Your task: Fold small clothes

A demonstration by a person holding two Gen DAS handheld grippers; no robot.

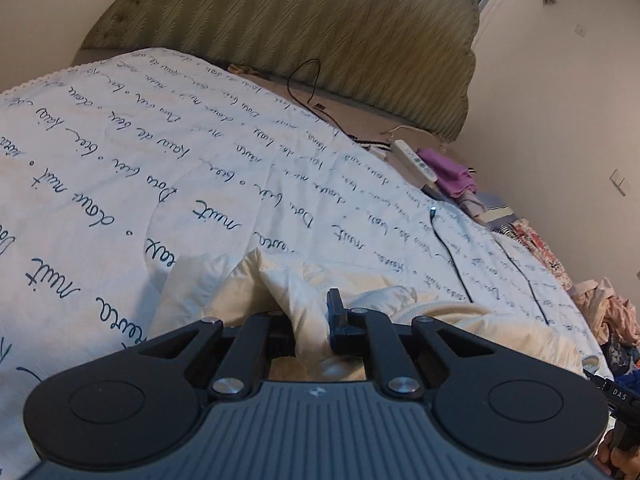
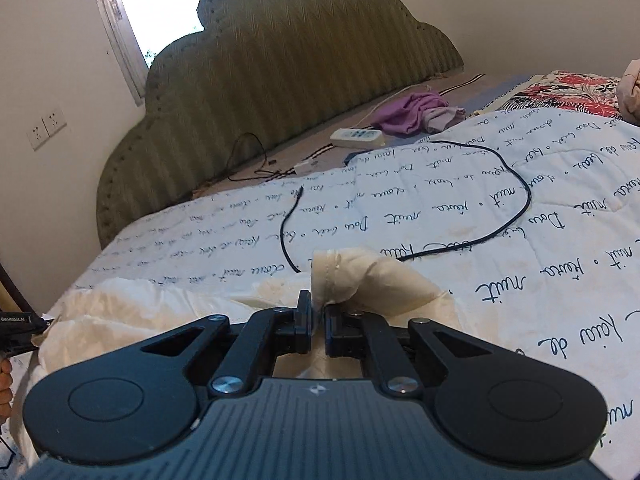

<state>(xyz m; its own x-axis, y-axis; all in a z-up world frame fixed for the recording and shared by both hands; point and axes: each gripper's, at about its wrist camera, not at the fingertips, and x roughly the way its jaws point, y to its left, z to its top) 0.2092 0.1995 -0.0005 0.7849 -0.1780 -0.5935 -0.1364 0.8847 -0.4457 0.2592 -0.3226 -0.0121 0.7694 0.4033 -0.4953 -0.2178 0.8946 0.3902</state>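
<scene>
Both the left hand-held gripper and right hand-held gripper pinch the cream garment on the bed quilt; keeping edges level and taut should give a clean fold.

Both cameras sit low and close over the bed, each looking forward along its own fingers toward the green headboard. The left view is tilted. Both share the lettered quilt, black cable and purple cloth.

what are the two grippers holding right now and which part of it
Both hold the cream garment. The right gripper pinches a bunched, stitched edge; the left gripper clamps a fold of it.
</scene>
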